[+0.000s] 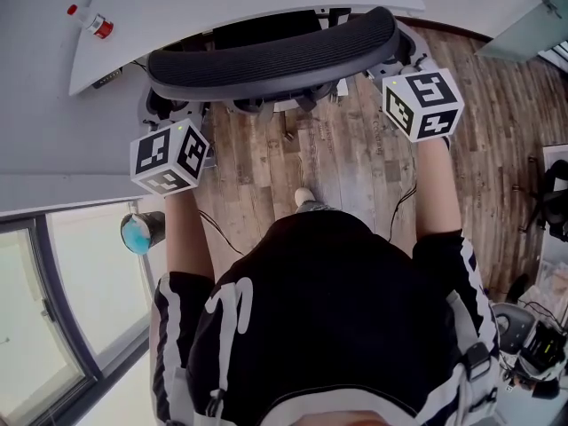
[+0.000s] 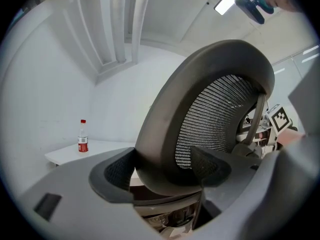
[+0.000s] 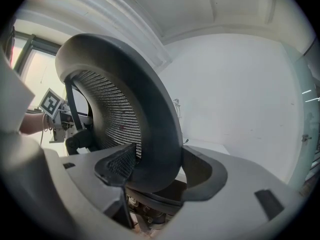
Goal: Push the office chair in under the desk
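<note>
Left gripper view looks along the left hand-held gripper (image 2: pixel 162 169), whose jaws are closed on the lower rim of the office chair (image 2: pixel 160 129) back, one pad on the outer frame and the other against the mesh. Right gripper view has the right hand-held gripper (image 3: pixel 157 171) clamped the same way on the opposite side of that curved back. From the head view, both grippers sit at the two ends of the chair back with the person's arms stretched forward. The back stands just in front of the curved edge of the white worktop (image 1: pixel 177 7), and the dark seat lies under it. Beneath the person is a floor (image 1: pixel 355 193) of grey-brown wood planks with thin cables (image 1: pixel 404 198) trailing across it, and one shoe (image 1: pixel 306 201) shows ahead of the black top. A window (image 1: pixel 53 309) with a dark frame runs along the lower left, the walls are plain white, and a ceiling light (image 2: pixel 227 1) glows overhead. On the far left corner of the worktop stands a small clear bottle (image 1: pixel 91 22) with a red cap and red label, upright and well apart from the chair; what it holds cannot be made out.
</note>
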The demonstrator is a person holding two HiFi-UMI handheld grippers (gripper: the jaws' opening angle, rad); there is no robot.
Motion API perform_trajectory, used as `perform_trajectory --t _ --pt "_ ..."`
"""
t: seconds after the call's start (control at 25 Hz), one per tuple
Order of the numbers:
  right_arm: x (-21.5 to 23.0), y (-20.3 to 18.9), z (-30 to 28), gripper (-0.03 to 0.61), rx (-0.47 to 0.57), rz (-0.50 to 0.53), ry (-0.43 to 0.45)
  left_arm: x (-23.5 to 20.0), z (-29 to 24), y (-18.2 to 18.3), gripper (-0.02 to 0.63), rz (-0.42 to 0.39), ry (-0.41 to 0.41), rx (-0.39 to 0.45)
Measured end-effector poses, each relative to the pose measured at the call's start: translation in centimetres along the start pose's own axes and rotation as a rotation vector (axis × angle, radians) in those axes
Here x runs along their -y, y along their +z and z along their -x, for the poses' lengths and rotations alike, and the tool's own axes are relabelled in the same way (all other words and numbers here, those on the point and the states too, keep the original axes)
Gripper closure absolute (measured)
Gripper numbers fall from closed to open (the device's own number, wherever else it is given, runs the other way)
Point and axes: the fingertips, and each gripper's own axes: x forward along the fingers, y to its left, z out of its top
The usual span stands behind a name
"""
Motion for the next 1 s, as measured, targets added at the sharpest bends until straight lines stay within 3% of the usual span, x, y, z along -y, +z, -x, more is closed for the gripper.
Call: perform_trajectory --t 0.32,1.0 --pt "-0.7 0.1 -1.7 0.284 0.01 0.014 -0.016 -1.8 -0.9 -0.2 0.262 -0.013 0.029 -0.006" --pt "2.1 0.2 -5.1 0.285 0.005 0.014 0.001 -2.1 -4.5 0.0 0.262 -0.015 0.048 0.005"
